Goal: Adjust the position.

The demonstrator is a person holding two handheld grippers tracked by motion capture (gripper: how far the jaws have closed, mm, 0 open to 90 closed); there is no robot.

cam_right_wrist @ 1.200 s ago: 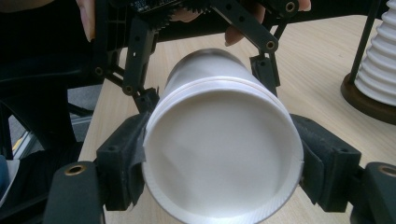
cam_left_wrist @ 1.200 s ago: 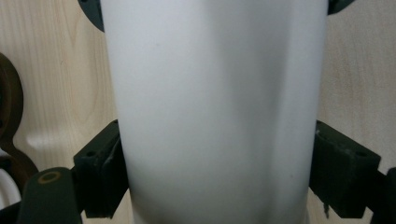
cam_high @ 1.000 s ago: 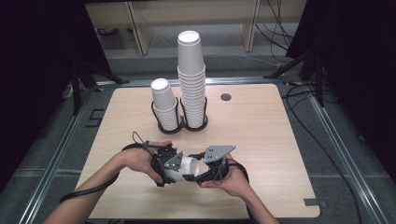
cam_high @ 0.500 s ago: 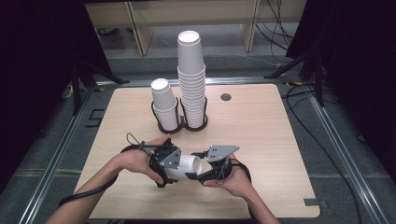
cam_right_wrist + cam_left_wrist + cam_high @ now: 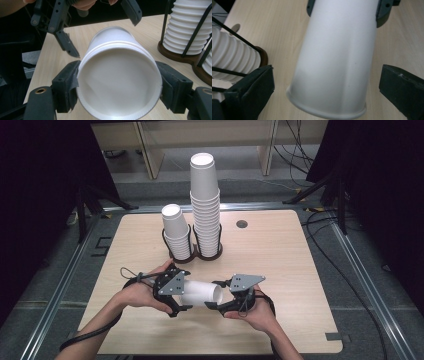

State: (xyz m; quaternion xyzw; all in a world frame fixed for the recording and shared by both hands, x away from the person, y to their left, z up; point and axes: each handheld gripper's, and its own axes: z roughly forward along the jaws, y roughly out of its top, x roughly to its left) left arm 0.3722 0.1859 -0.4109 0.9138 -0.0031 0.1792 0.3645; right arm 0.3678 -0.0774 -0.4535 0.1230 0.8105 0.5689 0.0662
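Holding a white paper cup [image 5: 200, 293] sideways above the near edge of the tabletop [image 5: 280, 250], between both hands. Right gripper [image 5: 117, 100] clamping the cup at its rim end, presumably taking it over. Left gripper [image 5: 322, 87] just having been opening, jaws now standing wide, pads clear of the cup lying between them. Cup stacks [image 5: 205, 205] in the wire holder [image 5: 192, 255] waiting toward the far edge.

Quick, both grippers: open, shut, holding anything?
Left gripper: jaws just opened, standing clear on either side of the paper cup.
Right gripper: shut on the paper cup near its rim.
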